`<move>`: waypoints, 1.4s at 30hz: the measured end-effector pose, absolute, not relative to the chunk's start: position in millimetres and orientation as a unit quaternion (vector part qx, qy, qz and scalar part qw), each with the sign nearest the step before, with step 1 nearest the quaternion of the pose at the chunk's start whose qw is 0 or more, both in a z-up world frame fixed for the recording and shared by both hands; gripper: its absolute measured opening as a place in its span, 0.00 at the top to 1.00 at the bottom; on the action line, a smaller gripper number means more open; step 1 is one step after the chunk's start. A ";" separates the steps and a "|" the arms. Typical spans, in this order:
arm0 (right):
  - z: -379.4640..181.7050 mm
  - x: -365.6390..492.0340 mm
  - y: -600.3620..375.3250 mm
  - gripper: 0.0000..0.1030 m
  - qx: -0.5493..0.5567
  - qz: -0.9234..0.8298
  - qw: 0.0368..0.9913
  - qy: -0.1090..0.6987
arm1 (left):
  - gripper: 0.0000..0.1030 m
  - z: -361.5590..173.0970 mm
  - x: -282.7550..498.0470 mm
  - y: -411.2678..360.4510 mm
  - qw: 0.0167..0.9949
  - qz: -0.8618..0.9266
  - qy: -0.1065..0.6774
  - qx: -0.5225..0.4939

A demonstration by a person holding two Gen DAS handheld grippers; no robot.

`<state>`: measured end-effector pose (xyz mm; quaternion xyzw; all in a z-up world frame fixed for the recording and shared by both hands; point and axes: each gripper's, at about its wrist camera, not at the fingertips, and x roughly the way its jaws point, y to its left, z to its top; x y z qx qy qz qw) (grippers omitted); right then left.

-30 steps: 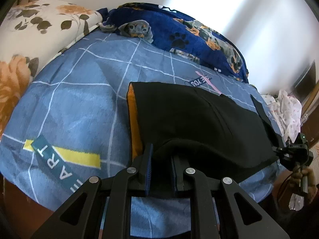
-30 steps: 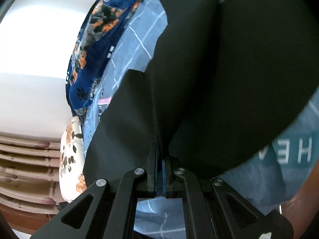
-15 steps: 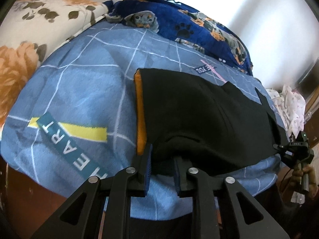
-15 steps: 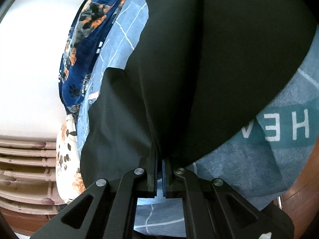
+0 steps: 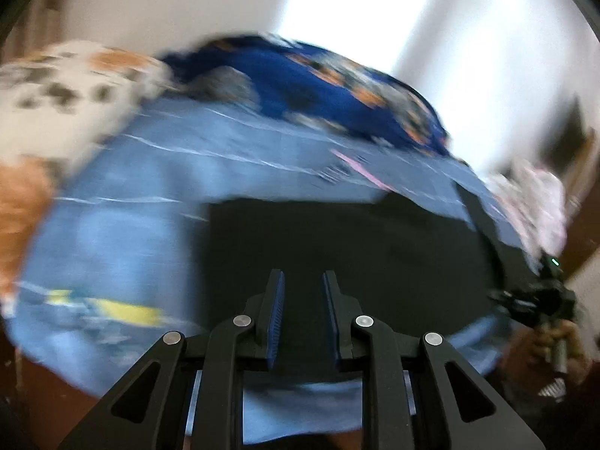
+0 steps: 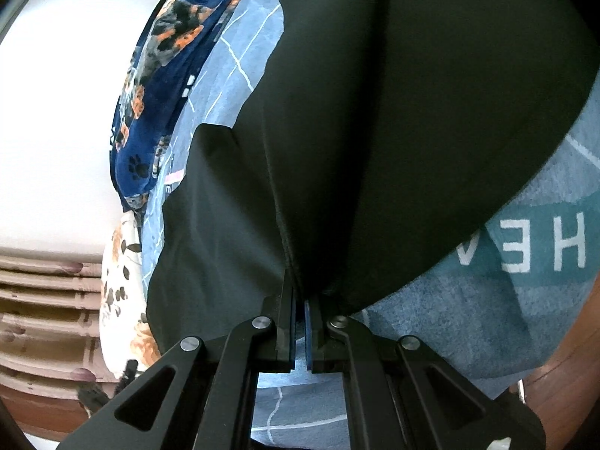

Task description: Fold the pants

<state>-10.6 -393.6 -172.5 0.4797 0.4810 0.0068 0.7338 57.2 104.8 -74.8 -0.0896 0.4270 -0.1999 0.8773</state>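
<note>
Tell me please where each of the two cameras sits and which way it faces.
Left wrist: sits on the left gripper, looking down along open fingers over the black pants on the blue bedsheet; far right, a hand with the right gripper.
Right wrist: sits on the right gripper, looking down along fingers clamped on the pants' edge.
Both share pants, bedsheet, dark blue dog-print blanket.

Blue bedsheet, dog-print blanket
</note>
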 end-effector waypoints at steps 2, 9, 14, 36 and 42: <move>-169.6 -10.1 -392.3 0.95 0.469 0.007 0.740 0.481 | 0.79 -93.0 67.1 80.6 0.860 -0.225 0.451 -0.087; -151.0 4.3 -397.3 0.91 0.374 -0.031 0.783 0.496 | 0.79 -135.9 72.0 67.4 0.845 -0.220 0.476 -0.104; -130.4 37.6 -410.3 0.65 0.257 -0.110 0.828 0.486 | 0.79 -136.1 70.4 67.0 0.846 -0.215 0.478 -0.103; -80.8 189.0 -470.1 0.46 0.140 -0.197 0.859 0.452 | 0.79 -140.7 73.4 70.6 0.837 -0.221 0.481 -0.139; -130.4 224.3 -424.3 0.44 -0.066 -0.244 0.807 0.533 | 0.79 -141.3 74.8 71.7 0.834 -0.224 0.483 -0.146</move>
